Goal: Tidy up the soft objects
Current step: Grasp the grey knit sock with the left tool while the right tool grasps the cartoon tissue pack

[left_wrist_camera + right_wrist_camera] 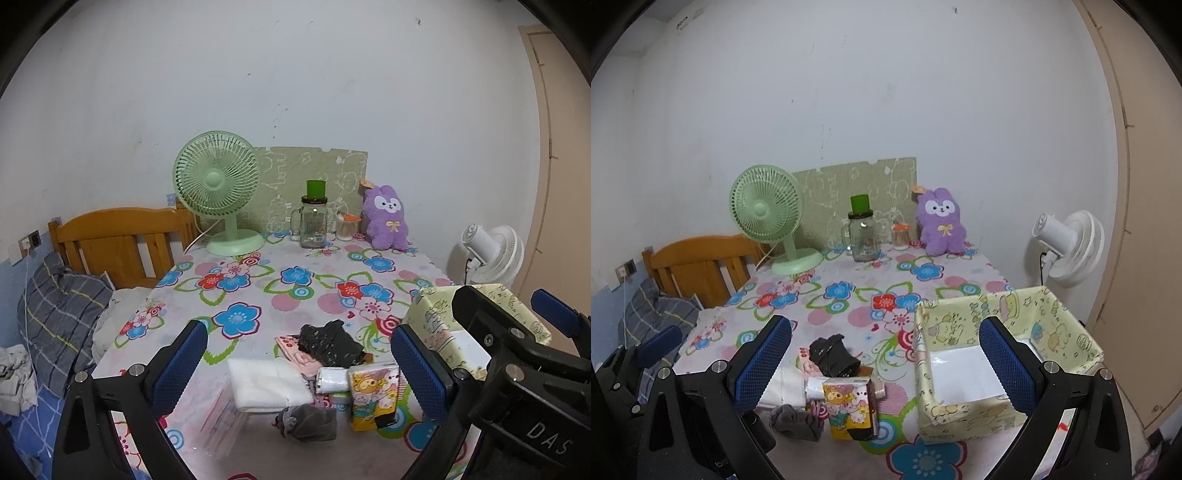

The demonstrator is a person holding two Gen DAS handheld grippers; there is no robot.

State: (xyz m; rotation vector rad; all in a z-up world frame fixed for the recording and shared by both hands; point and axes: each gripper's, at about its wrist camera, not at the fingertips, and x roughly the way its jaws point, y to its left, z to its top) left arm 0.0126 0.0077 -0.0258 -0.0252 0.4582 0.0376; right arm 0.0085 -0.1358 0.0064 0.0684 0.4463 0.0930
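On the table [849, 295], soft pile [314, 369] between spread left gripper [299, 365], right gripper [882, 362] apart.

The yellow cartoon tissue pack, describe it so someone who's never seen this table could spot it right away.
On the flowered tablecloth, find the open yellow-green box near the front. Left of it lies a small pile of soft things. The tissue pack is at the pile's front right, beside a grey sock, the only bright yellow item printed with cartoon animals.
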